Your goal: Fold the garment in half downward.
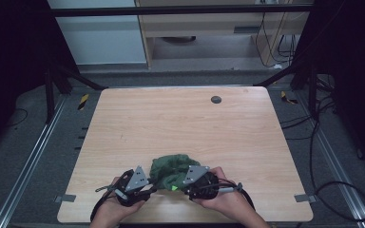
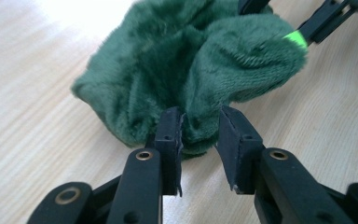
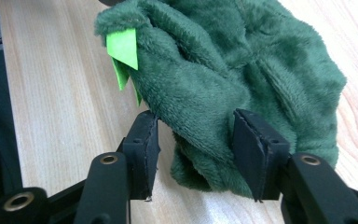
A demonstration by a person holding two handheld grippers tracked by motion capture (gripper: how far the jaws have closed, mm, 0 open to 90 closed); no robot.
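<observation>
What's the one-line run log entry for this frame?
item: green plush cloth bunched at table near edge | left gripper: jaws around a fold, gap visible | right gripper: jaws straddling cloth

Green cloth [image 3: 242,79] top cut off by frame edge; underside hidden against table [image 3: 60,98].

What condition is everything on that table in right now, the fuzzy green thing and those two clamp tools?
Green plush cloth: crumpled in a heap on the table, a bright green tag sticking out.
Left gripper: jaws partly open, a fold of cloth between them.
Right gripper: jaws around a thick bunch of cloth.
Wooden table: bare apart from the cloth.
</observation>
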